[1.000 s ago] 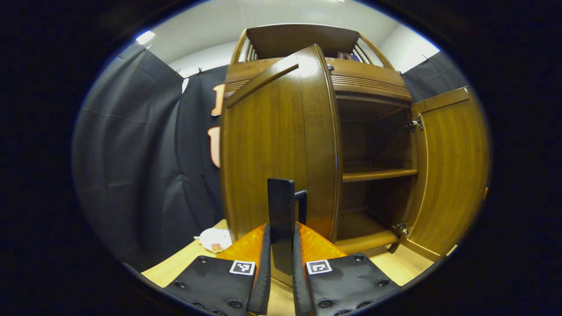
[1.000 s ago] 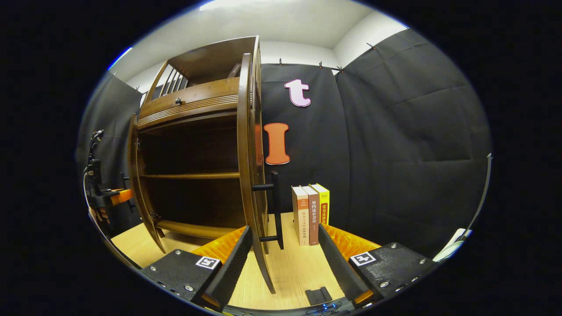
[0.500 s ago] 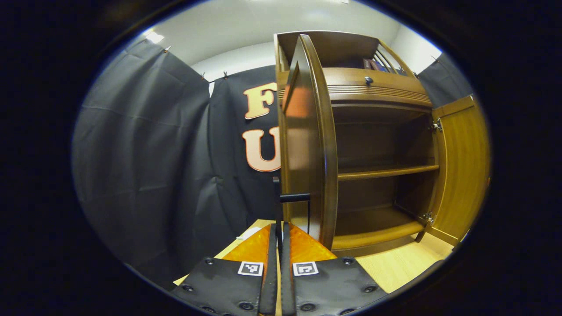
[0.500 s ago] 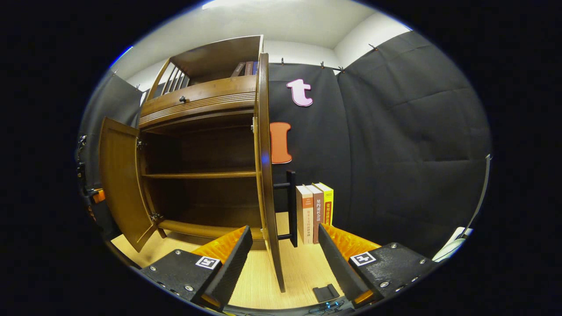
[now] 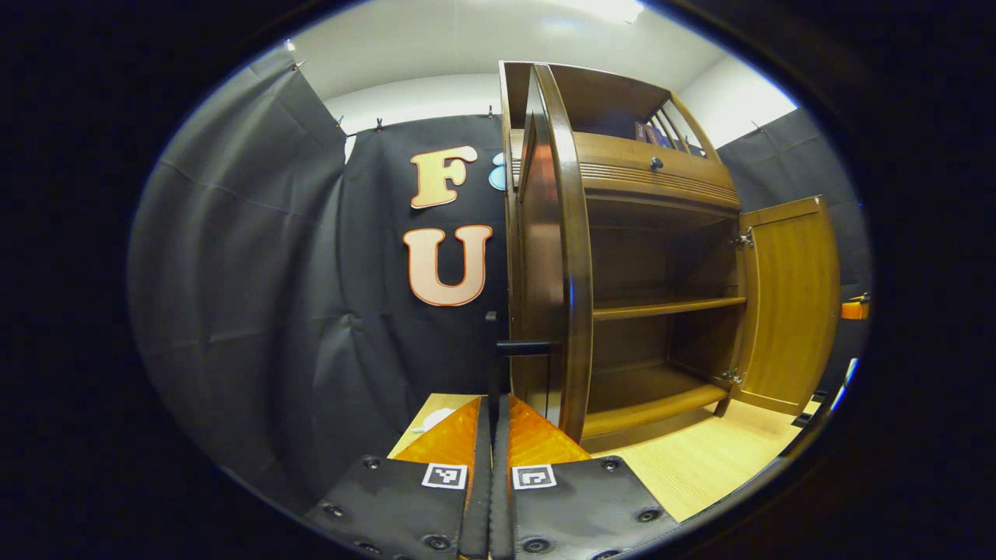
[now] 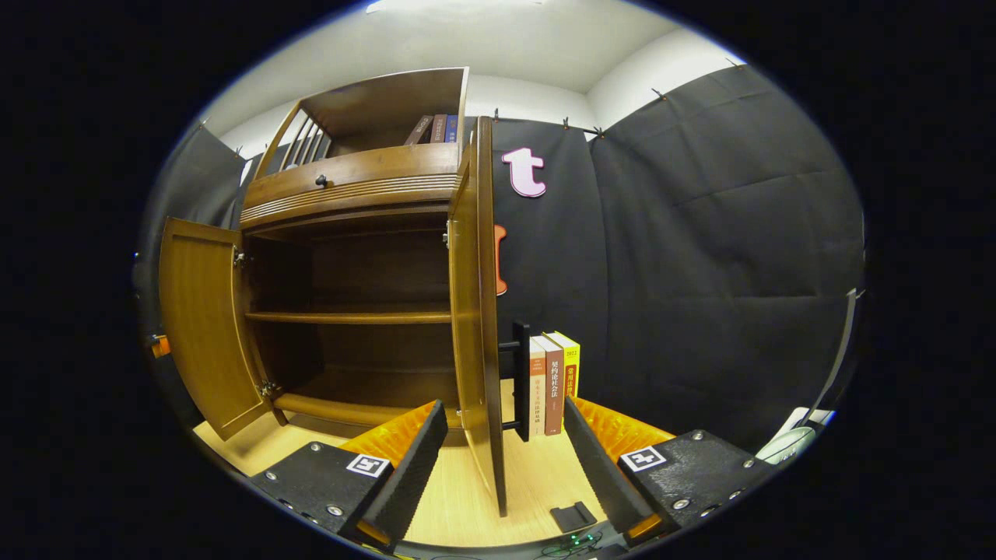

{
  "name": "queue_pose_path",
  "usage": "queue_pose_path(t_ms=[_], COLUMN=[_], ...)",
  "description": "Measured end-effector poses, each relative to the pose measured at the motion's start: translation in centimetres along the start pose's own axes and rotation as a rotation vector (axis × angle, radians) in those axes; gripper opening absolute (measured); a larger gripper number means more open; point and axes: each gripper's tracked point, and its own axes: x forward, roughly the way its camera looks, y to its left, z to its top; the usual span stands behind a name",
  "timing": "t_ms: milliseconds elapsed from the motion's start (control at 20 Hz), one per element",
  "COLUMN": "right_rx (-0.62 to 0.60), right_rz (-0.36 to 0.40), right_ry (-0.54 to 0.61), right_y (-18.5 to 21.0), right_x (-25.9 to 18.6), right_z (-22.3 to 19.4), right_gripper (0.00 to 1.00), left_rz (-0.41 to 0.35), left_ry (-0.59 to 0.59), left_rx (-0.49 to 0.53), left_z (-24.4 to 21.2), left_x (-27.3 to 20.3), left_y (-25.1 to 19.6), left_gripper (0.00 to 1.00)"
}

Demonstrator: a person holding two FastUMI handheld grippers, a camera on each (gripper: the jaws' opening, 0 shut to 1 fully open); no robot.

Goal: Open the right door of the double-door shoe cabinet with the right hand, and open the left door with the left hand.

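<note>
Here, both doors of the shoe cabinet (image 6: 350,257) stand swung wide.
The left gripper (image 5: 492,424) is closed on the left door's (image 5: 548,257) handle (image 5: 493,365); the right gripper (image 6: 502,435) is spread apart — straddling the right door's (image 6: 478,311) edge, untouching — with books (image 6: 554,381) just beyond.

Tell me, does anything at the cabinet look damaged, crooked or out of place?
Nothing stands out. Both doors of the brown wooden shoe cabinet hang straight and open, its shelves bare. Three upright books stand beside it on the light wooden tabletop.
</note>
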Motion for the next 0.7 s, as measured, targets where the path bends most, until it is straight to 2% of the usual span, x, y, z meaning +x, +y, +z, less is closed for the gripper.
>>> queue_pose_path(t_ms=[250,300,400,450,500,550,700], right_rx=[0.009,0.002,-0.004,-0.004,-0.001,0.003,0.026], right_rz=[-0.012,-0.010,-0.007,-0.007,-0.008,-0.007,-0.009], right_ry=[-0.002,-0.006,-0.003,-0.005,-0.006,-0.003,-0.006], right_y=[1.9,2.2,2.8,3.0,3.0,3.0,2.3], right_x=[-0.5,-0.5,-0.4,-0.3,-0.3,-0.2,0.2], right_z=[1.0,1.0,0.8,0.8,0.7,0.6,0.7], right_gripper=[0.99,0.99,0.99,0.99,0.92,0.92,0.92], left_rz=[-0.102,-0.118,-0.122,-0.108,-0.082,-0.057,0.016], left_ry=[0.004,0.004,0.013,0.013,0.011,0.010,0.007], left_rx=[0.003,0.003,0.006,0.015,0.024,0.021,-0.055], left_z=[-0.2,-0.1,-0.2,-0.2,-0.1,0.2,1.8], left_x=[0.3,0.2,-0.2,-0.8,-1.7,-2.5,-5.9], left_y=[2.4,2.3,2.5,2.5,2.6,2.8,2.0], left_gripper=[0.08,0.15,0.14,0.14,0.16,0.16,0.17])
